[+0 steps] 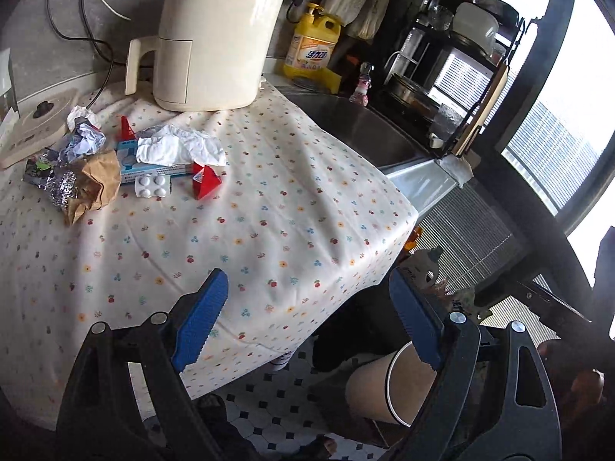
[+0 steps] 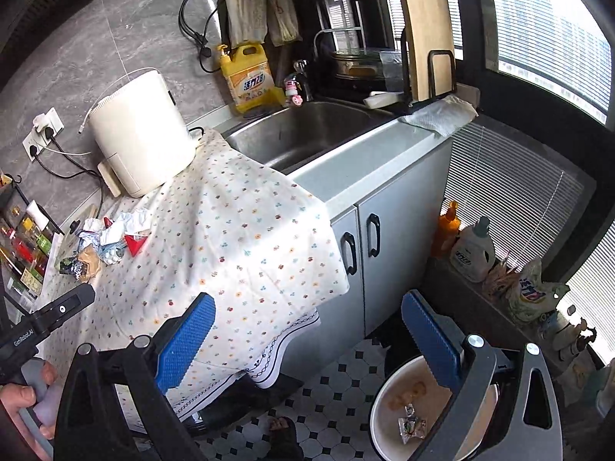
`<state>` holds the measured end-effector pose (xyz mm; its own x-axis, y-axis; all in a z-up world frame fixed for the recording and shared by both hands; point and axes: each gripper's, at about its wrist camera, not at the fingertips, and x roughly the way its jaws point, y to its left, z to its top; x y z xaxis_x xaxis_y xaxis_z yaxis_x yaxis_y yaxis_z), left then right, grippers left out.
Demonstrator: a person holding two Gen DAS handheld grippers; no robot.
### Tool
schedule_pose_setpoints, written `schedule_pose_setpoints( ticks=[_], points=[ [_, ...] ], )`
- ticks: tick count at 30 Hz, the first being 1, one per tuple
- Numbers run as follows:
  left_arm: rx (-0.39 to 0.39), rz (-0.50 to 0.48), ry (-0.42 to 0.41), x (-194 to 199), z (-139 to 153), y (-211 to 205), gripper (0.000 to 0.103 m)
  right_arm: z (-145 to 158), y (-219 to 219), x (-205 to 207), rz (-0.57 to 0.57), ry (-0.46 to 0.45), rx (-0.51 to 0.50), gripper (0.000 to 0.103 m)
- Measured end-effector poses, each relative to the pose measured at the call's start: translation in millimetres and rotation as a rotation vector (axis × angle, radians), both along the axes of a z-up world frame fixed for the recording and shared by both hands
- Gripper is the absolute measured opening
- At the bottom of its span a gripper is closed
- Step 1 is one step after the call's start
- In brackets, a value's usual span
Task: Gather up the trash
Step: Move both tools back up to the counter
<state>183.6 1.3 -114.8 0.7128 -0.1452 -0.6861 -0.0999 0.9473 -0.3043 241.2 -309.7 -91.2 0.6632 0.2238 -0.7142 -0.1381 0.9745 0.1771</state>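
Both grippers are angling downward over the front edge of the flowered tablecloth, each with its blue pads spread wide and nothing between them. The left gripper is hovering released above the cloth's near corner, one pad over the fabric and the other past the cloth's edge, over the waste bin on the tiled floor. The right gripper is likewise standing released, its right-hand pad over the bin, which is already holding a few wrappers. A hand is gripping the left tool's handle at the lower left of the right wrist view. The remaining trash pile, crumpled tissue, brown paper, foil and a blister pack, is lying at the cloth's far left, near the cream appliance
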Motion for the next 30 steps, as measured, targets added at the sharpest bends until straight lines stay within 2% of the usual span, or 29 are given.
schedule_pose_setpoints(
  ticks=[3,11,15,24,30],
  points=[
    [-0.001,0.047,-0.004,-5,1,30,0.085,4,30,5,0.059,-0.03,0.013,0.095],
    [-0.022,0.157,-0.017,-12,-2,104,0.085,2,101,21,0.163,-0.015,0.006,0.095],
    [-0.014,0.214,-0.03,-14,-4,136,0.096,-3,134,29,0.208,-0.02,-0.014,0.095],
    [-0.056,0.29,0.001,-1,-27,208,0.097,-18,196,50,0.237,0.005,-0.004,0.095],
    [-0.101,0.305,-0.001,10,-42,244,0.095,-29,229,62,0.234,0.017,-0.014,0.095]
  ],
)
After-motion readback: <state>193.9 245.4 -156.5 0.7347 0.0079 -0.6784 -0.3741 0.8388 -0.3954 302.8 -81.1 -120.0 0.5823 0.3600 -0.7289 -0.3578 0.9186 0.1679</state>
